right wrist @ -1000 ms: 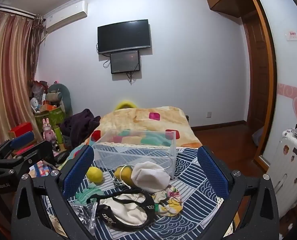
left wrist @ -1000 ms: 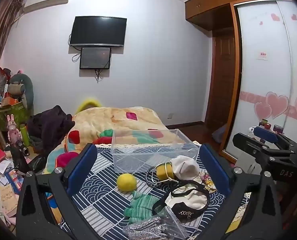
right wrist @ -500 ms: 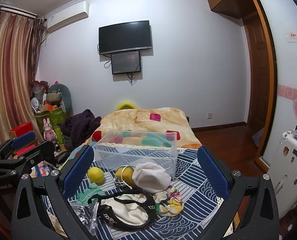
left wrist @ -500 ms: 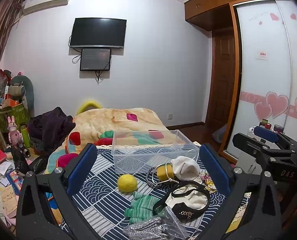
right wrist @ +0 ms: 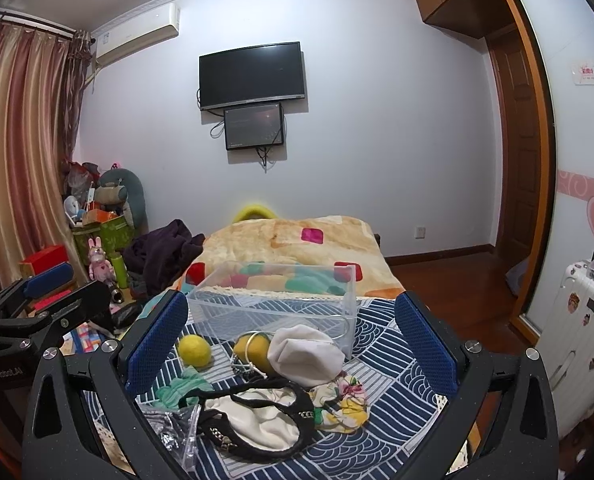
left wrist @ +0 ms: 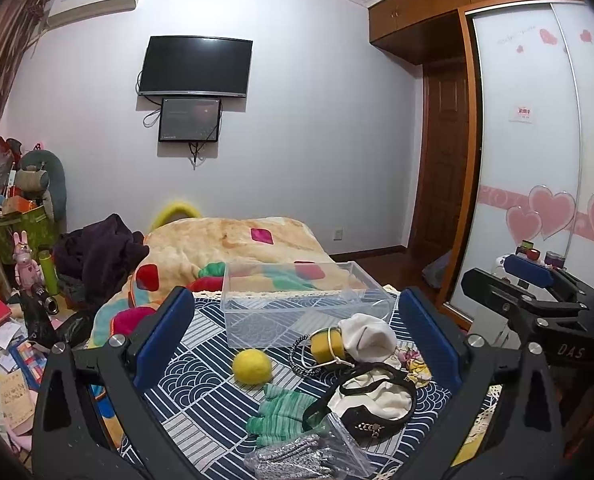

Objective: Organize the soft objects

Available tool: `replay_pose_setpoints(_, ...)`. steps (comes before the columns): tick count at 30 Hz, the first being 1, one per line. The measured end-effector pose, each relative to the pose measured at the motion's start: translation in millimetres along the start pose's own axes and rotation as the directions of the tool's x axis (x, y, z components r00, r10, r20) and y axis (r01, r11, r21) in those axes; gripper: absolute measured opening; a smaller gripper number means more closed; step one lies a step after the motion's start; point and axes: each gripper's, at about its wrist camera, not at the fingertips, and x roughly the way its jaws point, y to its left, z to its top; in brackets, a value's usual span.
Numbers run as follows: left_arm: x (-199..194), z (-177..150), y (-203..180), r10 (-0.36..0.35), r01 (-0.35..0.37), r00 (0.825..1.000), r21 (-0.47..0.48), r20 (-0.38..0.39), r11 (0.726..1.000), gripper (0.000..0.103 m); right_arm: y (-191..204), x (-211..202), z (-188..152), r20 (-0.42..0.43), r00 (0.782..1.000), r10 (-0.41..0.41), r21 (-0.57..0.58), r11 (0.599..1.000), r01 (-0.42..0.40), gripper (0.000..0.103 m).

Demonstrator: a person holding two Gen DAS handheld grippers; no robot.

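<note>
A clear plastic bin (left wrist: 297, 304) (right wrist: 273, 304) stands empty on a blue patterned cloth. In front of it lie a yellow felt ball (left wrist: 252, 366) (right wrist: 194, 351), a yellow sponge with bracelets (left wrist: 325, 346) (right wrist: 253, 354), a white cap (left wrist: 367, 338) (right wrist: 305, 356), green gloves (left wrist: 283, 412) (right wrist: 177, 390), a black and cream pouch (left wrist: 373, 404) (right wrist: 253, 420), a floral scrunchie (right wrist: 343, 400) and a clear bag with silver items (left wrist: 305, 460) (right wrist: 173, 428). My left gripper (left wrist: 297, 344) and right gripper (right wrist: 291, 344) are both open and empty, held above the pile.
A bed with an orange patchwork blanket (left wrist: 233, 248) lies behind the bin. Dark clothes (left wrist: 97, 252) and clutter sit at the left. A white suitcase (right wrist: 573, 344) stands at the right by the wardrobe (left wrist: 529, 160). The other gripper (left wrist: 537, 312) shows at the right edge.
Both views have shifted only slightly; the objects and both grippers stay as they were.
</note>
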Motion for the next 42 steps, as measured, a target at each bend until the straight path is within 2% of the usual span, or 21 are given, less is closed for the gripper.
replay_pose_setpoints(42, -0.1, 1.7, 5.0, 0.017, -0.017, 1.0, -0.006, -0.003, 1.0, 0.103, 0.8, -2.0, -1.4, 0.009, 1.0, 0.016, 0.007, 1.0, -0.016, 0.103)
